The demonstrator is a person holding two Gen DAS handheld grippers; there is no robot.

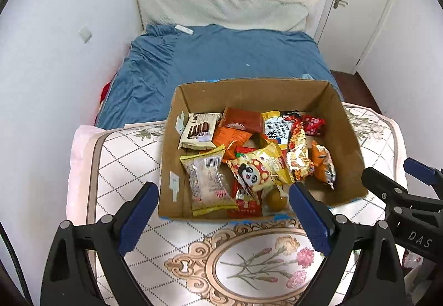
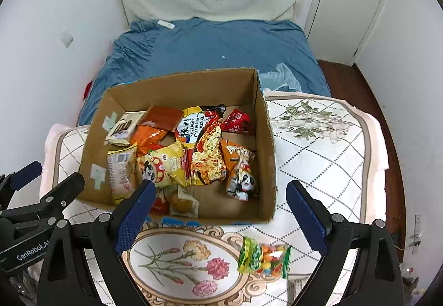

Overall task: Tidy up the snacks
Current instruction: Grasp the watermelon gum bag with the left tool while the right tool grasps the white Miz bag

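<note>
An open cardboard box (image 1: 346,123) (image 2: 265,139) stands on a floral-covered table and holds several snack packets: a yellow panda packet (image 1: 257,167) (image 2: 163,164), a biscuit pack (image 1: 198,130), a noodle pack (image 2: 207,159) and an orange panda packet (image 2: 241,170). A clear bag of coloured candies (image 2: 263,257) lies on the table in front of the box, between my right gripper's fingers. My left gripper (image 1: 224,206) is open and empty at the box's near edge. My right gripper (image 2: 220,205) is open and empty above the table, near the box's front right corner.
The floral tablecloth (image 1: 249,259) (image 2: 318,139) covers the table. Behind it is a bed with a blue sheet (image 1: 221,56) (image 2: 207,45) and a white pillow. A white door (image 1: 360,1) is at the far right. Each gripper shows at the edge of the other's view.
</note>
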